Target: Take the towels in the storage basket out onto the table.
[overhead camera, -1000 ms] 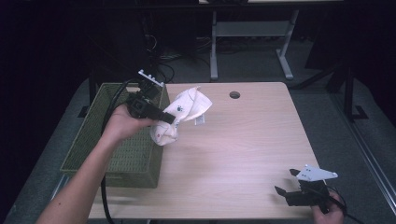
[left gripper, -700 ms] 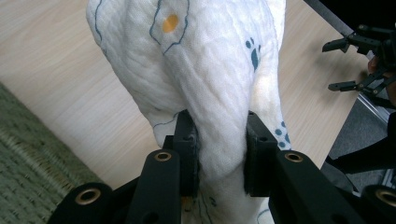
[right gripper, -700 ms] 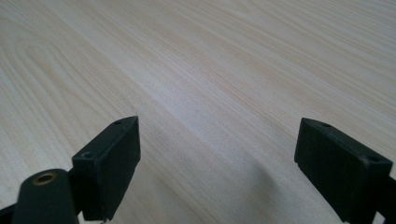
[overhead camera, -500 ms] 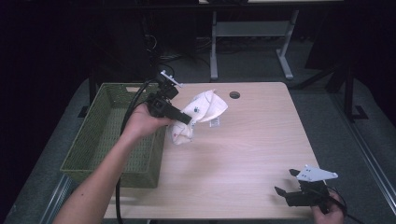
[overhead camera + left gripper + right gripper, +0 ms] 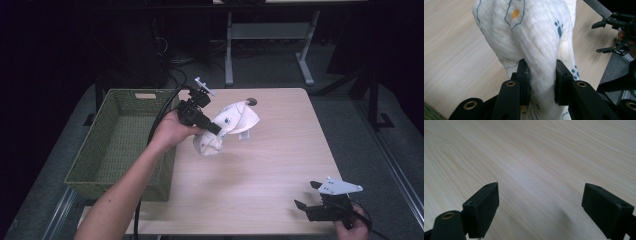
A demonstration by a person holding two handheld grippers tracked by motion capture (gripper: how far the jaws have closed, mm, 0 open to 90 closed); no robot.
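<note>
A white cloth with small printed paw marks hangs bunched above the wooden table, its lower end touching or close to the top. My left gripper is shut on it; in the left gripper view both black pads squeeze the fabric from either side. My right gripper rests near the table's front right corner, jaws wide apart. The right gripper view shows its pads spread over bare wood with nothing between them.
A green woven basket stands along the table's left side and looks empty. A small round hole sits in the tabletop near the far edge. Metal frame legs and cables lie on the dark floor behind.
My left gripper has carried the cloth rightward, from beside the basket's rim out over the tabletop, and slightly lower. The right gripper has stayed where it was.
</note>
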